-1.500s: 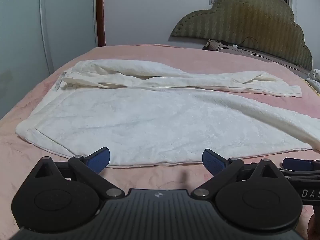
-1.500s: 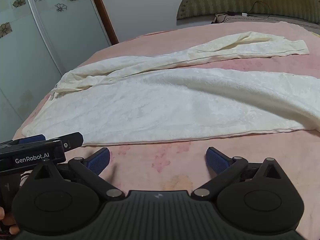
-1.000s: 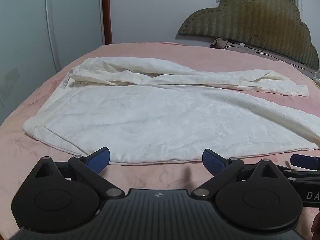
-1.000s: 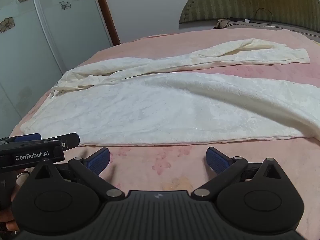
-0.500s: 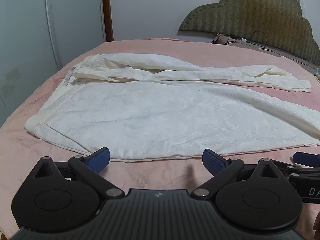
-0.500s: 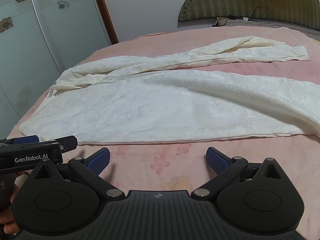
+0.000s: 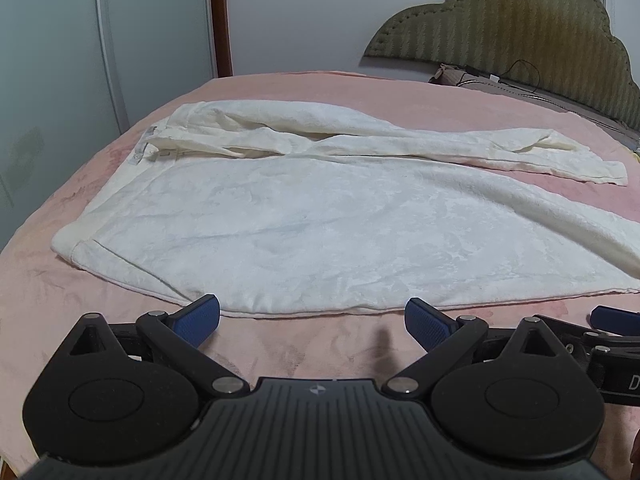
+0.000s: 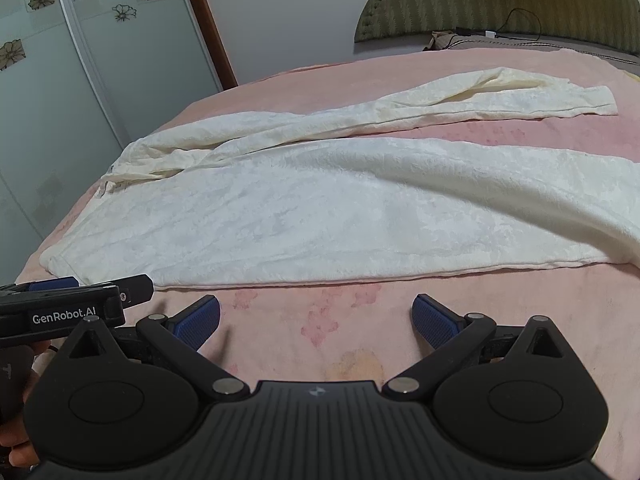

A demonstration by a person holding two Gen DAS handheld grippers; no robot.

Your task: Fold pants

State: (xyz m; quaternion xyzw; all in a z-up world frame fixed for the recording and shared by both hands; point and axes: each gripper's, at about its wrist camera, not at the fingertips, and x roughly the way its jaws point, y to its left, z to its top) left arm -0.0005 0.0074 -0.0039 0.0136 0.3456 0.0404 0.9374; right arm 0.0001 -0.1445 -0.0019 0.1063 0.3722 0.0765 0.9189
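Note:
Cream-white pants (image 7: 304, 232) lie spread on the pink bed, waistband to the left, one leg wide in front and the other leg narrow behind it, running right. They also show in the right wrist view (image 8: 320, 208). My left gripper (image 7: 312, 322) is open and empty, just short of the pants' near edge. My right gripper (image 8: 316, 318) is open and empty over bare pink bedding, a little short of the same edge. The left gripper's body shows in the right wrist view (image 8: 72, 304), and the right gripper's fingers show at the right edge of the left wrist view (image 7: 612, 316).
The pink bedspread (image 7: 360, 92) covers the bed. An olive padded headboard (image 7: 520, 28) stands at the far right with a cable and small items at its base (image 7: 472, 74). Wardrobe doors with flower decals (image 8: 60, 60) stand close on the left.
Both grippers have shifted slightly, and the pants sit a little further right in the left view. The jaws stay open and the pants have not moved.

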